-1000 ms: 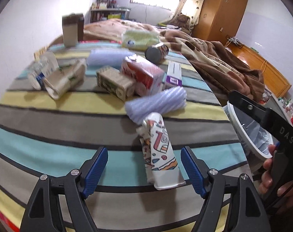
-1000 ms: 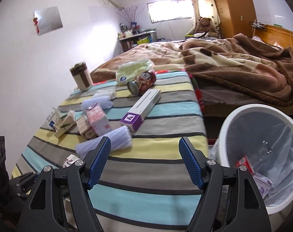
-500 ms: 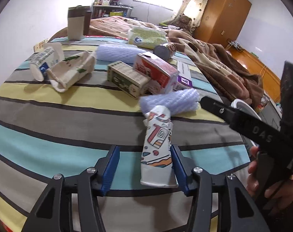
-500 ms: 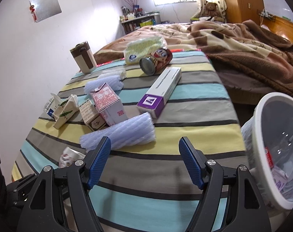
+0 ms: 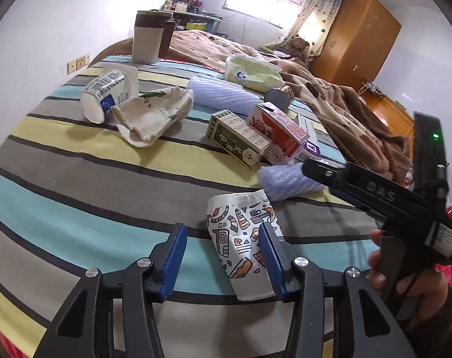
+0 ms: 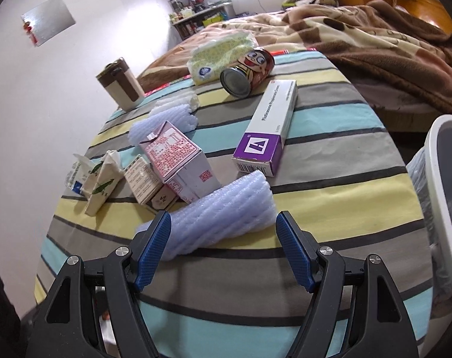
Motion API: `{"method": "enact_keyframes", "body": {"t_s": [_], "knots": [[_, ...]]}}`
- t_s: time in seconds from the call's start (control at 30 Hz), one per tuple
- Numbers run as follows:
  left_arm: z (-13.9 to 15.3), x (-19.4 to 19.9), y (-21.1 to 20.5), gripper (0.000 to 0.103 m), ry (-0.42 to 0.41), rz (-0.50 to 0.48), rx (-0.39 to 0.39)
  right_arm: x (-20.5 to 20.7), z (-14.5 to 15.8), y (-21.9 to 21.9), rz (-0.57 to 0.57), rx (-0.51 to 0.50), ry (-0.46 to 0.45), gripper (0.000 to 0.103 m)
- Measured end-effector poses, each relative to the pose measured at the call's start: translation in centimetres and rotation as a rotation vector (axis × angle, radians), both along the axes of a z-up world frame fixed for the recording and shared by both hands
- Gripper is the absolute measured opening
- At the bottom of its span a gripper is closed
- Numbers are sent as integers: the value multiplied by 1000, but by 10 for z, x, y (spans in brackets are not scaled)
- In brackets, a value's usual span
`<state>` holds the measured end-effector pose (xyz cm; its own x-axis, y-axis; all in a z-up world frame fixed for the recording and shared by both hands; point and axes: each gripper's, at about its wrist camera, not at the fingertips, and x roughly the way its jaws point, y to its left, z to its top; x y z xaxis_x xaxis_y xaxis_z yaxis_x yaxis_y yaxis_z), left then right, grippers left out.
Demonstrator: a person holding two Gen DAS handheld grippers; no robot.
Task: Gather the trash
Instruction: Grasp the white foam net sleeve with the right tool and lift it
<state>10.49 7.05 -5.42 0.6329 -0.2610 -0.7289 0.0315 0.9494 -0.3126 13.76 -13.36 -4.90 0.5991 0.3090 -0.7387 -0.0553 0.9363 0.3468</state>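
Both grippers have advanced: left gripper (image 5: 223, 256), jaws just closing around the patterned cup (image 5: 241, 238), one pad touching; right gripper (image 6: 223, 250) open before the foam sleeve (image 6: 223, 211). Most litter remains; bin (image 6: 441, 197) at three o'clock.

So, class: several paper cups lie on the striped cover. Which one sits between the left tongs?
The patterned cup, printed with colourful doodles. It lies between the left tongs; the barcode cup and the leaf-printed crushed cup lie far beyond.

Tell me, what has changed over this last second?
The left gripper moved in and its jaws have been closing around the patterned paper cup, with a gap showing on one side. The right gripper came up to the foam sleeve, jaws wide. The other litter stayed put.
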Motion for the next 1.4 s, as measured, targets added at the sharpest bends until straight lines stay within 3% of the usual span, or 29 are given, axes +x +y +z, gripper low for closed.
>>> {"method": "enact_keyframes", "body": {"t_s": [0.17, 0.4, 0.5, 0.63, 0.73, 0.87, 0.97, 1.4], "knots": [[-3, 0, -6, 60, 12, -34, -31, 8, -4, 1, -31, -16, 25, 74], [-6, 2, -17, 63, 26, -57, -35, 16, -4, 5, -50, -22, 42, 74], [-6, 4, -20, 63, 31, -59, -21, 19, -4, 6, -52, -7, 44, 62], [-7, 5, -22, 62, 34, -67, -8, 16, -4, 3, -59, 8, 35, 54], [-7, 6, -20, 58, 39, -64, -17, 12, -1, 2, -58, 11, 8, 39], [-8, 5, -20, 42, 46, -80, -52, 8, 2, -2, -50, 41, -17, 25], [-6, 3, -24, 35, 39, -92, -49, 4, 5, -5, -39, 62, -33, 23], [7, -4, -22, 29, -4, -79, -34, -18, 29, -30, -42, 86, -147, 22]]}}
